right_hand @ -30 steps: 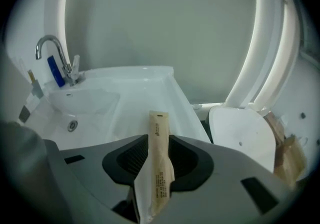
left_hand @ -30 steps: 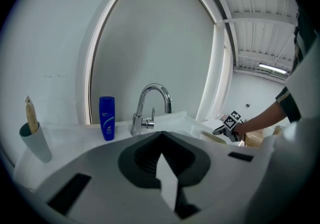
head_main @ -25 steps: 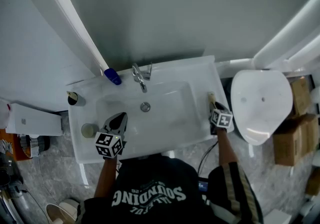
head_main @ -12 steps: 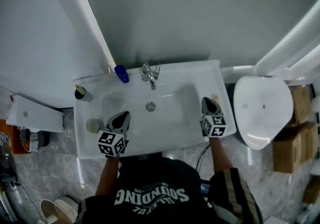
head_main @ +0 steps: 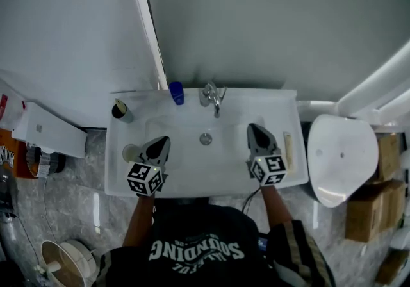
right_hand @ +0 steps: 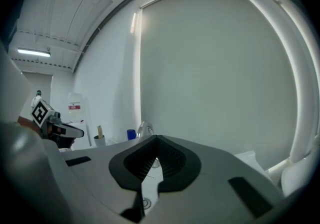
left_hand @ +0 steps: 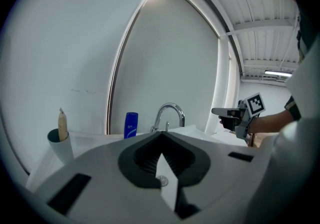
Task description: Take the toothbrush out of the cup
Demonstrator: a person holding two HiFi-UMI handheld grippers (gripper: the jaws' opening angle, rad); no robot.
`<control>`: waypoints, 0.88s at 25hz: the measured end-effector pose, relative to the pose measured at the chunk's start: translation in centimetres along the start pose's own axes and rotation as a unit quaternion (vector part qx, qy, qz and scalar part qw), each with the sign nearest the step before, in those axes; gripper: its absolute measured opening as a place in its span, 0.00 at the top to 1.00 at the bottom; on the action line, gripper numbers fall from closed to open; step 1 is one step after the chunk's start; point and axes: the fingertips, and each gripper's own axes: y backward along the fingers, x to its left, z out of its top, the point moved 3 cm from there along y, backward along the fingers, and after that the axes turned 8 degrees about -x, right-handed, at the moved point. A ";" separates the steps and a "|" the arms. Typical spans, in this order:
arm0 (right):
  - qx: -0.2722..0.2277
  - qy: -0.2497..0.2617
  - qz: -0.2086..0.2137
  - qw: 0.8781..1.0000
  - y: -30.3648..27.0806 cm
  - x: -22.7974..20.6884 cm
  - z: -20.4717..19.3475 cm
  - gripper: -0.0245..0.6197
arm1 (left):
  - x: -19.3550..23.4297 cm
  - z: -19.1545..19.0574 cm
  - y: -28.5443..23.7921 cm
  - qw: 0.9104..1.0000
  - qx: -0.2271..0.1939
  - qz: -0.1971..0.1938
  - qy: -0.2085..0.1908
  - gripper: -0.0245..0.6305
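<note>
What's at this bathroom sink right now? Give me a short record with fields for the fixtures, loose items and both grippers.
Basin: white ceramic washbasin, chrome tap at back
Back rim: blue plastic bottle; grey round cup holding a pale stick
Right rim: slim beige stick, probably the toothbrush, lying flat
Left gripper: shut, empty, over basin's left
Right gripper: shut, empty, over basin's right
</note>
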 end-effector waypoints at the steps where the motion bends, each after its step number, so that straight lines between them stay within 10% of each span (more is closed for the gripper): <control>1: -0.001 0.001 0.007 1.000 -0.4 0.8 0.2 0.96 | 0.4 0.1 0.4 1.000 -0.002 0.005 0.000 0.96; 22: 0.025 -0.003 0.226 0.974 -10.6 23.2 -0.9 0.96 | 12.2 -0.8 14.0 0.986 -0.033 0.160 0.040 0.96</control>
